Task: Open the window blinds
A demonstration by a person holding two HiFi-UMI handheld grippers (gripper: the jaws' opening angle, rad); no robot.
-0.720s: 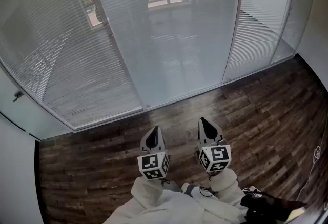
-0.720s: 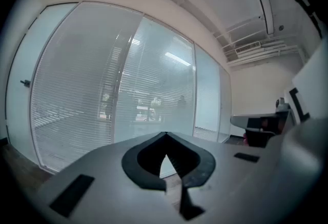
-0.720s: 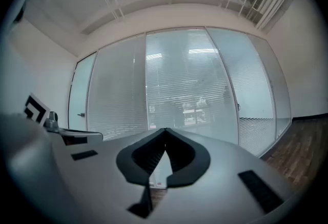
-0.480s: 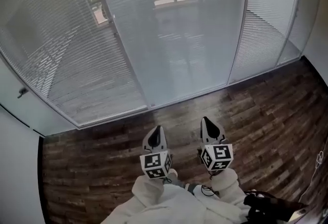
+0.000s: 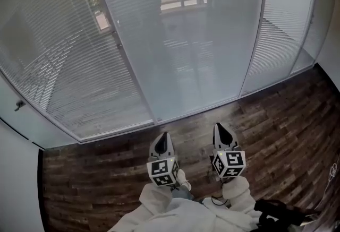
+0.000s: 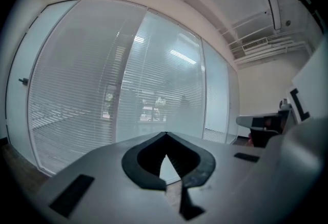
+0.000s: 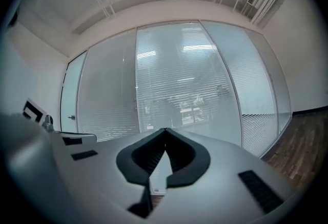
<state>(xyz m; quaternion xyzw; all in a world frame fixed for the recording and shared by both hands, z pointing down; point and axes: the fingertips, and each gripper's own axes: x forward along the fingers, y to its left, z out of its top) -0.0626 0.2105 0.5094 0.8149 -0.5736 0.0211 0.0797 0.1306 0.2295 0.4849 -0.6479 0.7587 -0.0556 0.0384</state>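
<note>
Head view: floor strip (image 5: 90,170) before blinds (image 5: 69,66)

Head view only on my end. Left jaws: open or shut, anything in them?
Observer: The left gripper is shut in its own view, tips meeting, nothing between them.
Operator: The other one?
Observer: The right gripper is also shut and empty.
Operator: Blinds down the whole height? My frame cuts off the top.
Observer: Yes. In the right gripper view, the window blinds cover the glass up to the top frame.
</note>
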